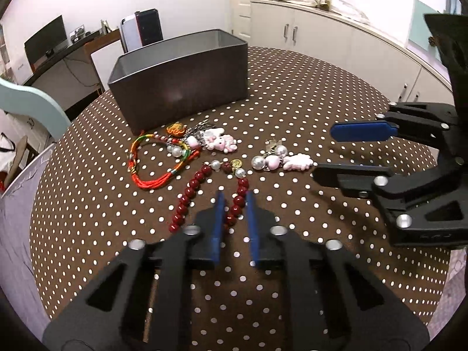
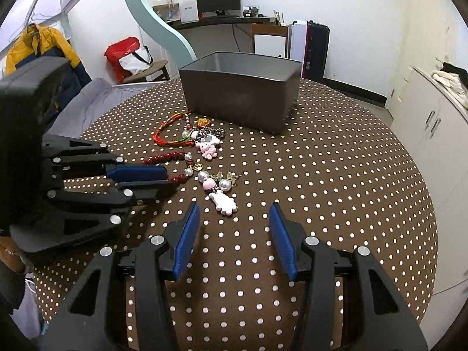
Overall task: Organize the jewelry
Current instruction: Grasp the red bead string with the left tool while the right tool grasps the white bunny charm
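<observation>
A dark red bead bracelet (image 1: 201,187) with pearls lies on the dotted tablecloth. My left gripper (image 1: 235,199) has its blue pads close together around the bracelet's right strand; whether they clamp it is unclear. In the right wrist view it (image 2: 168,180) sits over the same beads (image 2: 166,156). A red and green cord bracelet (image 1: 152,161), a pink bunny keychain (image 1: 218,142) and a pearl charm with a pink figure (image 1: 280,159) lie nearby. My right gripper (image 2: 234,216) is open and empty, just short of the pink charm (image 2: 223,201). A grey box (image 1: 181,79) stands behind.
The round table's edge (image 2: 421,204) curves on the right. White cabinets (image 1: 336,38) stand beyond it. A grey cloth (image 2: 87,102) lies off the table's left side. The grey box also shows in the right wrist view (image 2: 242,93).
</observation>
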Demonstrator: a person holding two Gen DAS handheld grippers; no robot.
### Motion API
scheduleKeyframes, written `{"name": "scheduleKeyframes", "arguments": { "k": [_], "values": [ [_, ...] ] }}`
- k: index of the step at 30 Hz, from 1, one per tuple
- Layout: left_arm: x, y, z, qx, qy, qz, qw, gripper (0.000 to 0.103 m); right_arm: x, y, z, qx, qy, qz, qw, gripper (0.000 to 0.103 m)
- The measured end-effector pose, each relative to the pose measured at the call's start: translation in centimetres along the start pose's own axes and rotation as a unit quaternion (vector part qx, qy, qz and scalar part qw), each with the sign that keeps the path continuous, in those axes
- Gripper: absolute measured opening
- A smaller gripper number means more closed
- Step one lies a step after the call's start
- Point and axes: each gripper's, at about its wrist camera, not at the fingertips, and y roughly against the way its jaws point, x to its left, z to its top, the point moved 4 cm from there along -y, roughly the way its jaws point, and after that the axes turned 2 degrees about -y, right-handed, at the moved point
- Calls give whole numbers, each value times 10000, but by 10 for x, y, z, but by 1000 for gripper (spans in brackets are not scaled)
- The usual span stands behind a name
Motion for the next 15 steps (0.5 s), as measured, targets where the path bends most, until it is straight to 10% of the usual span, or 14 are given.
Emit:
{"name": "scheduleKeyframes", "arguments": {
  "k": [10, 15],
  "values": [
    [18, 16, 6, -183, 510, -263, 9982, 8, 14, -20, 6, 217, 442, -87, 9987, 44],
    [28, 37, 12, -393, 660, -388, 9963, 8, 21, -26, 4, 373, 703, -130, 9967, 15]
  ]
}}
